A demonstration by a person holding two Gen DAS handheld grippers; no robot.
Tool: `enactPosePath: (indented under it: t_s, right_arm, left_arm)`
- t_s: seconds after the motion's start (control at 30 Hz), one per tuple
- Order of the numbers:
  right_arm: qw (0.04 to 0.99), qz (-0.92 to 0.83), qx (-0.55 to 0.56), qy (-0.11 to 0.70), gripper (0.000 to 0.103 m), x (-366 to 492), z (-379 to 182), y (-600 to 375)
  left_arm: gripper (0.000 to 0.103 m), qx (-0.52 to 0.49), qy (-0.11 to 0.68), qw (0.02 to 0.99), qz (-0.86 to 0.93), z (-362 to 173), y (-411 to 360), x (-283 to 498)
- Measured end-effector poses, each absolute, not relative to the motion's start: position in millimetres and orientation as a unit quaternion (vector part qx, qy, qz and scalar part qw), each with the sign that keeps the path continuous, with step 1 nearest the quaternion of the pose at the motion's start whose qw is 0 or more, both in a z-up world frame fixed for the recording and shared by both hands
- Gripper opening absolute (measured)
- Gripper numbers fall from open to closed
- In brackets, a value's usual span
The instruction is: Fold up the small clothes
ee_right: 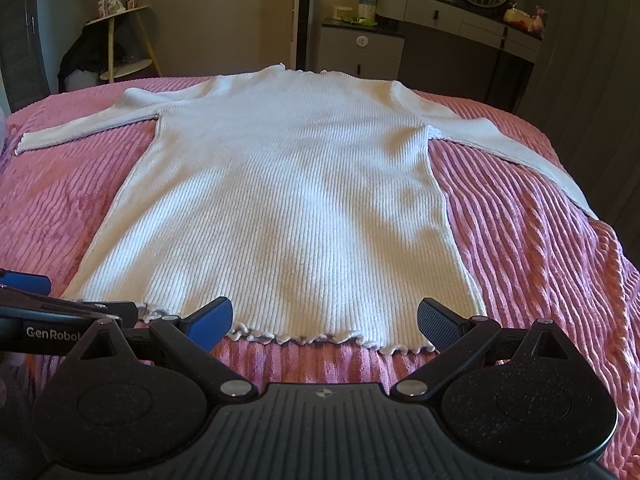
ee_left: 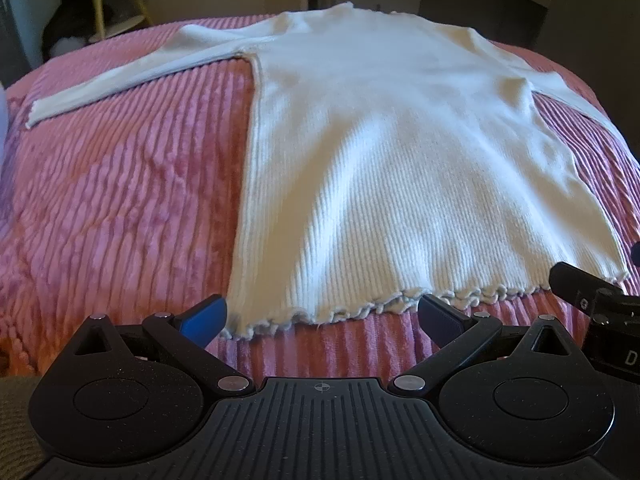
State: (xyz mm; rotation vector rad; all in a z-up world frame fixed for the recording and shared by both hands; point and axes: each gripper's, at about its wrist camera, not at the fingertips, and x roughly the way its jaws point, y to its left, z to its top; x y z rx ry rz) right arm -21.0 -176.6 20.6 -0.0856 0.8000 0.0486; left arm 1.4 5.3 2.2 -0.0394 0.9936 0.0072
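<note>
A white sweater (ee_right: 280,200) lies flat on a pink bedspread (ee_right: 540,240). Its long way runs from the wavy bottom edge, close to the cameras, up to the neck at the far side. One sleeve (ee_right: 80,128) sticks out to the left, and the other sleeve (ee_right: 520,148) slants out to the right. The sweater is soft knit with thin ribs running along its length. The bottom edge is curly and frilly. The bedspread is fuzzy with fat ridges that go side to side.

The left gripper (ee_left: 320,316) is wide open and holds nothing. Its blue pads (ee_left: 202,320) sit just by the left part of the bottom edge. The right gripper (ee_right: 324,320) is wide open too and holds nothing. It sits by the right part of the same edge. The two grippers are side by side.
</note>
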Motion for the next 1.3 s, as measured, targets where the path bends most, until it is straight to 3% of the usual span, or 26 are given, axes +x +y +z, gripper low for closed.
enactPosePath:
  t_s: [0.9, 1.13, 1.3]
  right_arm:
    - [0.920, 0.055, -0.006, 0.389, 0.099, -20, 25, -186]
    - [0.903, 0.111, 0.229, 0.345, 0.099, 6, 23, -266]
    - [0.868, 0.083, 0.400, 0.281, 0.099, 47, -12, -342]
  left_arm:
    - [0.103, -0.029, 0.483, 0.875, -0.009, 8, 6, 5]
    - [0.103, -0.018, 0.422, 0.907, 0.008, 42, -3, 43]
    - [0.103, -0.020, 0.357, 0.933, 0.035, 49, -22, 107]
